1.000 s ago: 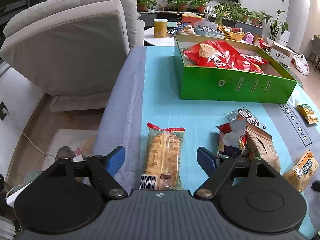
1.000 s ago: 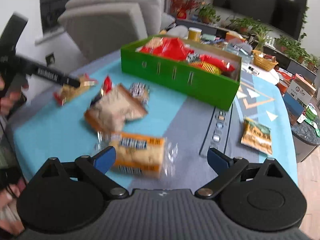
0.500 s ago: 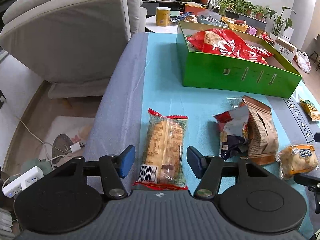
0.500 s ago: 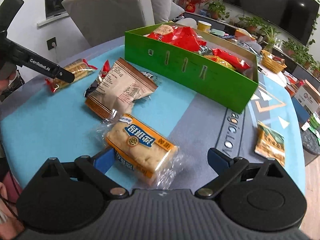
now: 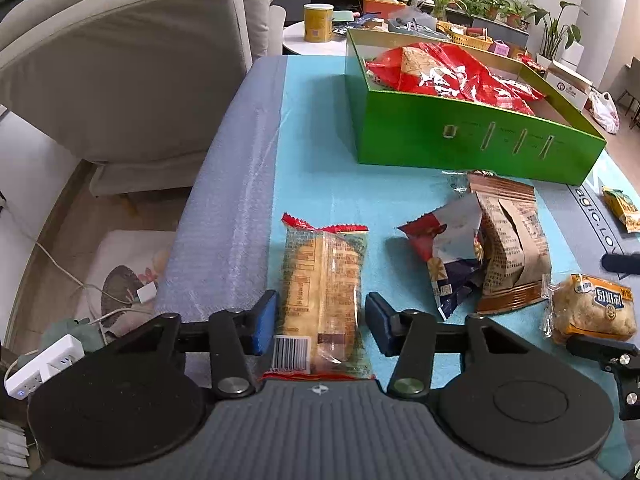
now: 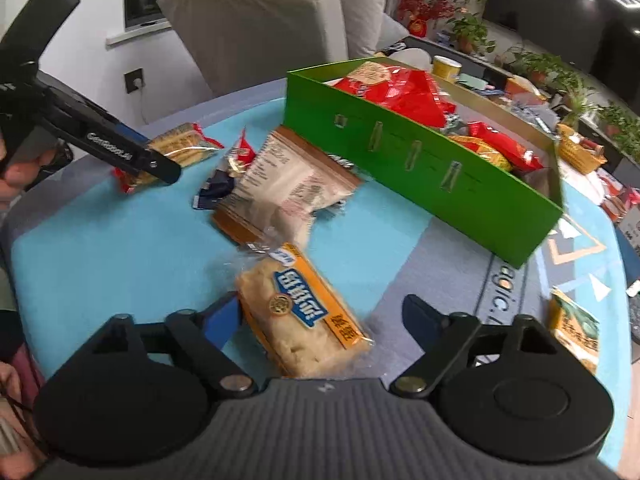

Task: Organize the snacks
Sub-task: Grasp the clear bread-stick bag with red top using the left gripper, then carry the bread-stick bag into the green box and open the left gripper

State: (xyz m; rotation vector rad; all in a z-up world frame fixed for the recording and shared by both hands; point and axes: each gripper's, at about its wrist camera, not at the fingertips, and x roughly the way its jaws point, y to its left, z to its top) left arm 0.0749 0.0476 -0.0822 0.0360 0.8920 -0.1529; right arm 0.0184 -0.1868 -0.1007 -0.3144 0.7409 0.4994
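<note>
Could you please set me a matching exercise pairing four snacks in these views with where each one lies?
Things:
1. red-ended cracker pack
2. orange-labelled pastry pack
3. red bags
4. brown packet

Places:
A. inside the green box
B. between the right gripper fingers
C. between the left gripper fingers
D. on the mat, just in front of the box

Pairs: 1-C, 2-B, 3-A, 4-D

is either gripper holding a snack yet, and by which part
Nothing is held yet. The left gripper straddles the barcode end of the cracker pack; the right gripper straddles the orange bread pack. Both are open.
</note>
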